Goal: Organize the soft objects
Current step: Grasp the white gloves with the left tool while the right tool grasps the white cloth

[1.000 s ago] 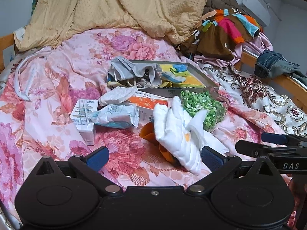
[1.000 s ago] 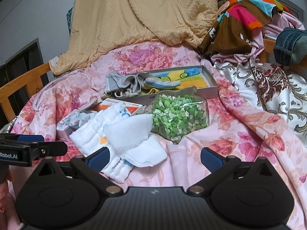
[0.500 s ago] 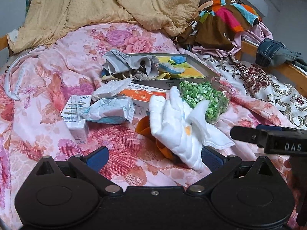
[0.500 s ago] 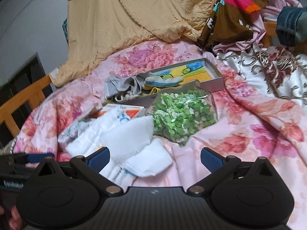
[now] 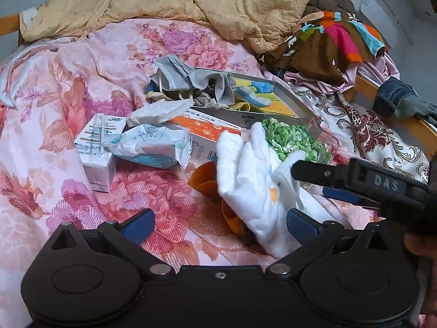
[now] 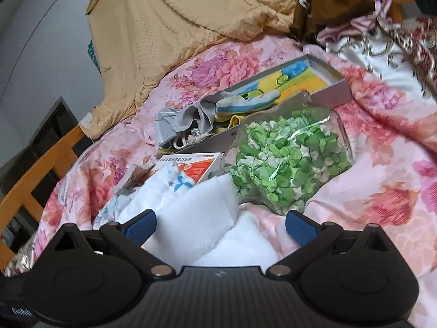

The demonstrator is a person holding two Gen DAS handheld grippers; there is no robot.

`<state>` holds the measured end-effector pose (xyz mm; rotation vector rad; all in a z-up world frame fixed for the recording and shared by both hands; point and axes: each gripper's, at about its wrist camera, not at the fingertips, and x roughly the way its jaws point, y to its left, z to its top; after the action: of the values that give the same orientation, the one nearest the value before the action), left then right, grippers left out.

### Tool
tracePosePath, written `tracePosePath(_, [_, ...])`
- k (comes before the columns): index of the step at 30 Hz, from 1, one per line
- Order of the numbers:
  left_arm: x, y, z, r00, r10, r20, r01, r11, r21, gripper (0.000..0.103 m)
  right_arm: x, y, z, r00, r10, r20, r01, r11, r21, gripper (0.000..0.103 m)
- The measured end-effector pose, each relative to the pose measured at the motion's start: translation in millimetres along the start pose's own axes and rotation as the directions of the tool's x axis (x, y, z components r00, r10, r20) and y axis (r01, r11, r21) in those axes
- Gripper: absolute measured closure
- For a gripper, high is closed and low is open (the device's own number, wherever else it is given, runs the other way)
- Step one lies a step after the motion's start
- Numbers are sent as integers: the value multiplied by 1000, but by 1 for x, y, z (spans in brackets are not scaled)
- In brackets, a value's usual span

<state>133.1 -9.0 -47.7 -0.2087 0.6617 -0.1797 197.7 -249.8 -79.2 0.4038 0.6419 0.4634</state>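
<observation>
A crumpled white cloth (image 5: pixel 254 186) with small prints lies on the pink floral bedspread, over something orange (image 5: pixel 204 180). My left gripper (image 5: pixel 220 224) is open, and the cloth rises just ahead of its right finger. My right gripper (image 5: pixel 308 181) comes in from the right, its fingers touching the cloth's right fold. In the right wrist view that gripper (image 6: pixel 221 225) is open, with the white cloth (image 6: pixel 196 218) lying between its fingers. Behind it stands a grey tray box (image 5: pixel 284 101) (image 6: pixel 327 93) with a grey cloth (image 5: pixel 191 76) (image 6: pixel 180 120) draped over its left end.
A clear container of green paper bits (image 5: pixel 295 139) (image 6: pixel 286 158) sits right behind the cloth. An orange-white box (image 5: pixel 207 129), a tissue pack (image 5: pixel 153 145) and a small white carton (image 5: pixel 98 147) lie to the left. A beige quilt (image 5: pixel 191 0) and heaped clothes (image 5: pixel 341 35) fill the back.
My right gripper has moved forward and left, so the white cloth now lies between its open fingers. The left gripper has edged closer to the cloth.
</observation>
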Motion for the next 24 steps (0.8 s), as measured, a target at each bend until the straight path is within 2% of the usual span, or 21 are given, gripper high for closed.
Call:
tracePosePath(4, [4, 1, 0, 1000, -11, 6, 11, 1000, -16, 1, 3, -4, 1, 999, 36, -10, -35, 998, 50, 0])
tracePosePath(9, [6, 0, -1, 1000, -22, 4, 23, 1000, -19, 1, 6, -9, 3, 999, 41, -11, -39, 994, 97, 0])
tracePosePath(11, [6, 0, -1, 1000, -22, 8, 22, 1000, -18, 1, 9, -7, 2, 1000, 17, -25, -15, 997, 75, 0])
tracePosePath(15, [7, 2, 0, 1000, -16, 12, 16, 1000, -26, 1, 10, 5, -2, 992, -115, -58, 113, 993, -26, 0])
tracePosePath(17, [6, 3, 1, 1000, -10, 18, 11, 1000, -29, 1, 8, 5, -2, 987, -147, -64, 145, 989, -38, 0])
tracePosePath(24, [6, 9, 7, 999, -20, 49, 23, 998, -59, 1, 5, 1, -3, 983, -142, -118, 143, 990, -3, 1])
